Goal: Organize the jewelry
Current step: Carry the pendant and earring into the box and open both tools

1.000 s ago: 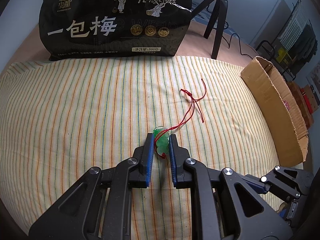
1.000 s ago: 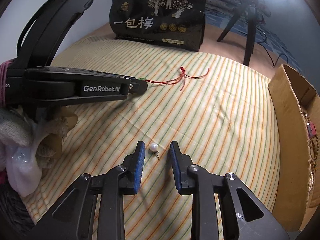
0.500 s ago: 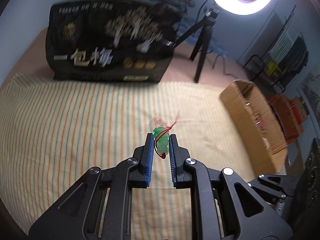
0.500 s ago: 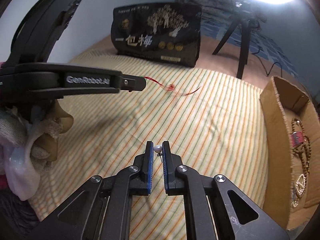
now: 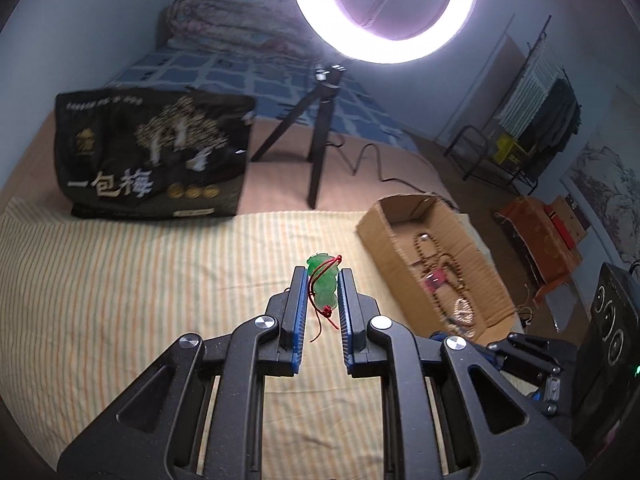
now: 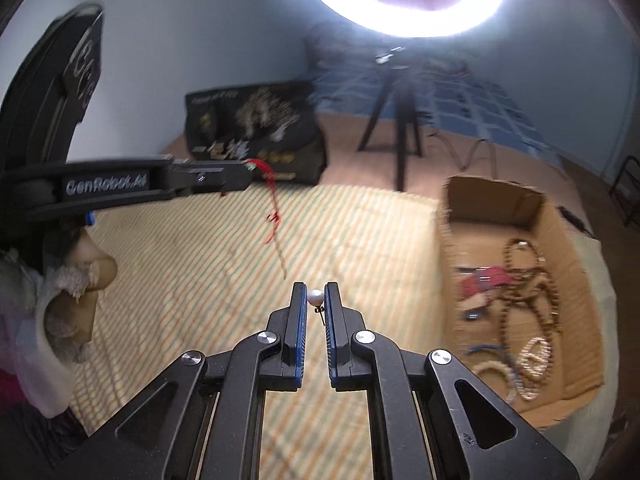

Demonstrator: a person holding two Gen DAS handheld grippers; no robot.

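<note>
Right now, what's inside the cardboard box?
The cardboard box holds brown bead strands, a pale beaded piece and something red. Blur and its near wall hide the rest.

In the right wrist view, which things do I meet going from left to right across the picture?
Left gripper → red cord → pearl earring in the right gripper → cardboard box with bead necklaces.

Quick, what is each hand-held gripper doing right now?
Left hand-held gripper: closed on the green pendant.
Right hand-held gripper: closed on the pearl earring.

Glaring ring light point(image 5: 385, 8), blurred surroundings
</note>
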